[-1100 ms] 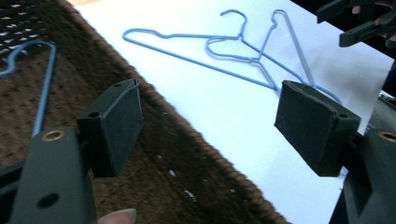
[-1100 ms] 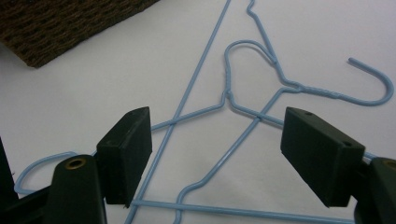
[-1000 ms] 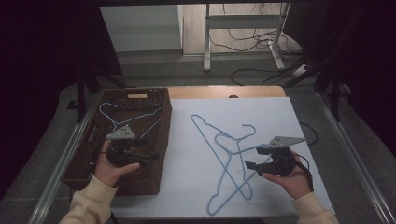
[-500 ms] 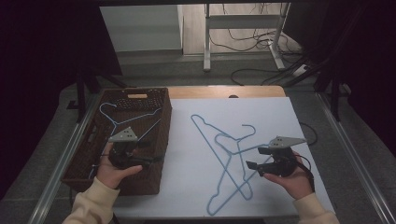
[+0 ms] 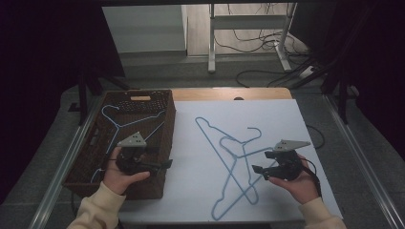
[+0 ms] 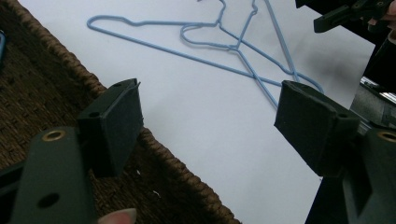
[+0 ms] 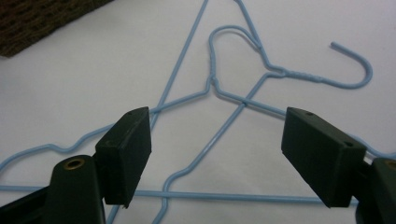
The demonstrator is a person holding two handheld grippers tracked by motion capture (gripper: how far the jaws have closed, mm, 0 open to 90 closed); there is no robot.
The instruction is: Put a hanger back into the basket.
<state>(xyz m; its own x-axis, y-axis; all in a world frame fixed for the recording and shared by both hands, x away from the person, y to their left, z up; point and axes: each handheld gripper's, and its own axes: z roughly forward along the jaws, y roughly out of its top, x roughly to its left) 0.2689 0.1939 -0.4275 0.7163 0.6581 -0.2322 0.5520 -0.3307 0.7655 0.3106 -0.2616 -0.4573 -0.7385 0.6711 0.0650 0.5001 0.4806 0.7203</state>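
Note:
Two blue wire hangers (image 5: 234, 152) lie crossed on the white sheet (image 5: 286, 119); they also show in the left gripper view (image 6: 233, 46) and the right gripper view (image 7: 212, 81). A third blue hanger (image 5: 114, 125) lies inside the brown woven basket (image 5: 169, 119). My left gripper (image 5: 167, 163) hovers over the basket's near right corner, pointing at the sheet. It is open (image 6: 208, 98) with nothing between its pads. My right gripper (image 5: 258, 168) is just right of the crossed hangers. It is open (image 7: 217, 116) above their necks, holding nothing.
The basket's woven rim (image 6: 177, 158) runs under the left gripper. Beyond the wooden table edge (image 5: 229, 93) stand a metal frame leg (image 5: 211, 43) and loose cables (image 5: 258, 43) on the floor. Metal rails (image 5: 363, 157) flank the table.
My left gripper has shifted slightly to the right over the basket. The right gripper and the hangers have stayed put.

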